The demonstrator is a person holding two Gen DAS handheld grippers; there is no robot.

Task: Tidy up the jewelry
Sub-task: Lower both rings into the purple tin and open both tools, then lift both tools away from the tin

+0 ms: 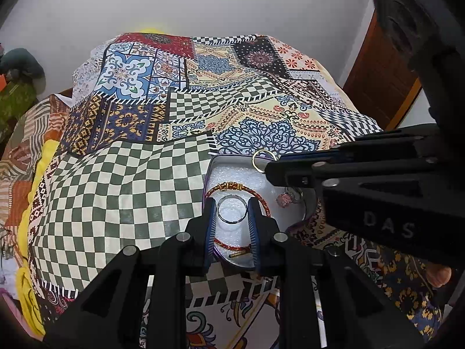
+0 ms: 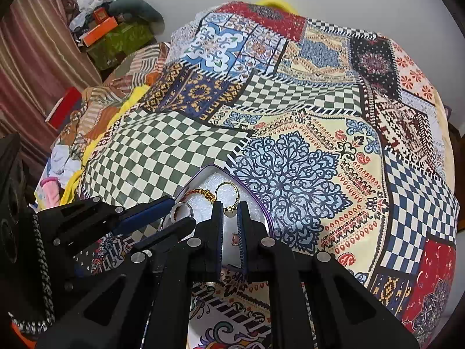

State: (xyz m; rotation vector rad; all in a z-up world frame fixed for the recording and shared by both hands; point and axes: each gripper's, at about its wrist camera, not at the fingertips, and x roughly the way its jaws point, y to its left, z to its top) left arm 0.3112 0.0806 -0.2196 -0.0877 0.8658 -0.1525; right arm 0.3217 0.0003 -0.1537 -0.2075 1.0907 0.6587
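Jewelry is being placed: right hand-held gripper (image 2: 230,206) grasps a gold ring (image 2: 226,193) above the tin (image 1: 209,171); left hand-held gripper (image 1: 232,203) grasps a silver ring (image 1: 231,210). Next, lower and release gently.

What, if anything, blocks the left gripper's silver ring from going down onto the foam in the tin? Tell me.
Nothing visible blocks it. The left gripper holds the silver ring above bare white foam. The red cord bracelet only loops around that spot, and the right gripper with the gold ring is off to the side.
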